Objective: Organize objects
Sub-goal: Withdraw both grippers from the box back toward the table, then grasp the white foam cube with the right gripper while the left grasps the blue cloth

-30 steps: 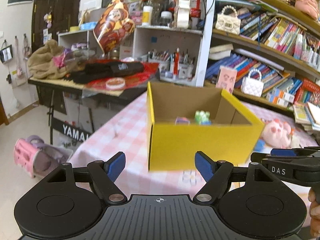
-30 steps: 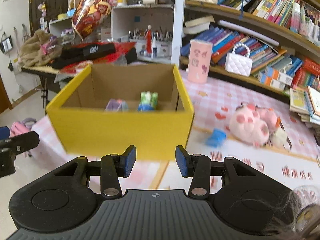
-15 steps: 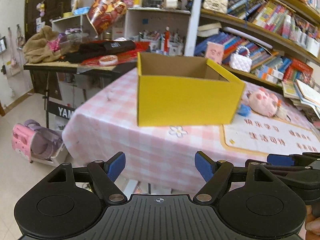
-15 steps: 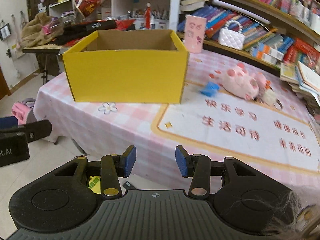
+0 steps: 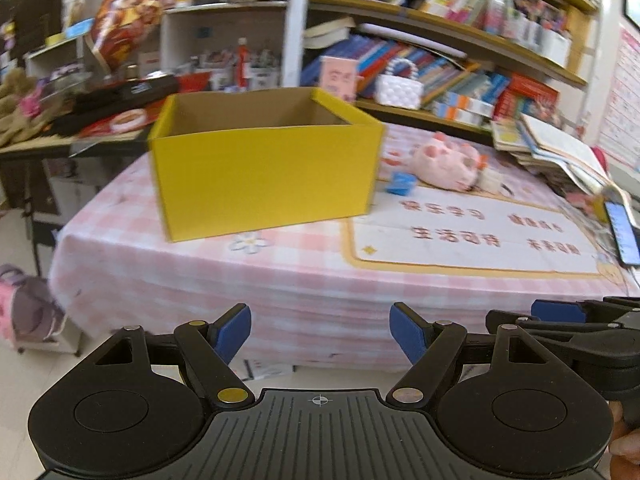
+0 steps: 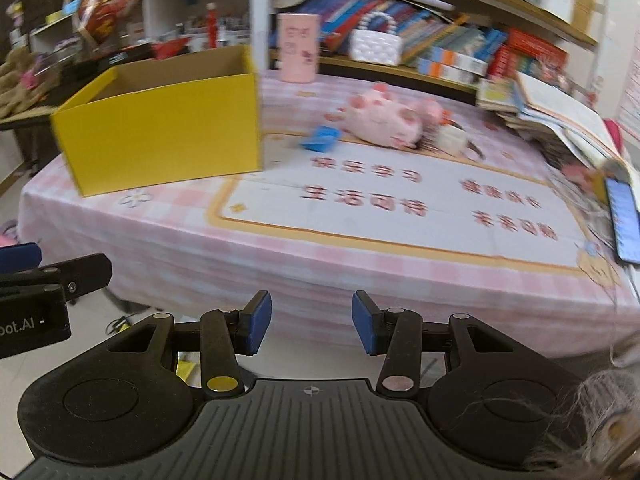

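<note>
While both grippers hang off the near edge of the table (image 5: 280,280), the open-topped yellow cardboard box (image 5: 264,176) stands well ahead of them on the pink checked tablecloth.

The left gripper (image 5: 320,334) has its blue pads spread wide and empty; the right gripper (image 6: 312,328) is nearly closed, a narrow gap between its pads and nothing in it, its jaws having just parted slightly. Right of the box, apart from it, a small blue block (image 6: 320,139) lies just beside a pink plush pig (image 6: 386,122). The white printed mat (image 6: 400,208) in front of these is bare; a phone (image 6: 624,220) lies at the table's right edge.
</note>
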`<action>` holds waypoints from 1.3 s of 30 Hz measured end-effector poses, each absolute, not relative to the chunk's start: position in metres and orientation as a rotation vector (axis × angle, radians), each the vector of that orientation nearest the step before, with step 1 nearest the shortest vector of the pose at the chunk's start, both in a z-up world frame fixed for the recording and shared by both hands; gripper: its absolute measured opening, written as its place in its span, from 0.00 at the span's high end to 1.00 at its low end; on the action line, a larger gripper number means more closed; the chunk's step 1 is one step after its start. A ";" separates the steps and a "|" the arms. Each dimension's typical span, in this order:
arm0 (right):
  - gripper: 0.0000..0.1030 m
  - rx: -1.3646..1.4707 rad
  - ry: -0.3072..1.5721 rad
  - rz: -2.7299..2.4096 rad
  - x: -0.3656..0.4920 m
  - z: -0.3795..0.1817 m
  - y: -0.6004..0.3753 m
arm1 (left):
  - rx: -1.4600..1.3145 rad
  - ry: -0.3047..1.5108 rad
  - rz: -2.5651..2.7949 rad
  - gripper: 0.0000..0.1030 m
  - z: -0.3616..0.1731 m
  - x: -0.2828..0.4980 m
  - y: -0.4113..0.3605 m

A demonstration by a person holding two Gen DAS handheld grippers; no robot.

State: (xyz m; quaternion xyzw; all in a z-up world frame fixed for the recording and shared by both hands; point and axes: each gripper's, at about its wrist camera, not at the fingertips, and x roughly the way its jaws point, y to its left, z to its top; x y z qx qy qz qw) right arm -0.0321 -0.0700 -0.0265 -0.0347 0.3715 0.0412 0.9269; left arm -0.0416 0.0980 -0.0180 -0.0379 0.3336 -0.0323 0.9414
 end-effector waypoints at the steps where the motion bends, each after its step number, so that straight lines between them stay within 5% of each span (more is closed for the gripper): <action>1: 0.58 -0.061 0.763 0.065 -0.032 -0.027 -0.076 | -0.068 0.682 -0.081 0.24 -0.018 -0.039 0.093; 26: 0.55 0.057 0.798 -0.120 0.063 -0.029 -0.201 | 0.037 0.687 -0.232 0.25 -0.015 0.079 -0.025; 33: 0.54 0.041 0.768 -0.091 0.119 -0.023 -0.222 | 0.018 0.666 -0.131 0.45 -0.013 0.137 -0.042; 39: 0.51 0.022 0.741 -0.059 0.167 -0.020 -0.238 | 0.030 0.674 -0.031 0.51 -0.020 0.186 -0.056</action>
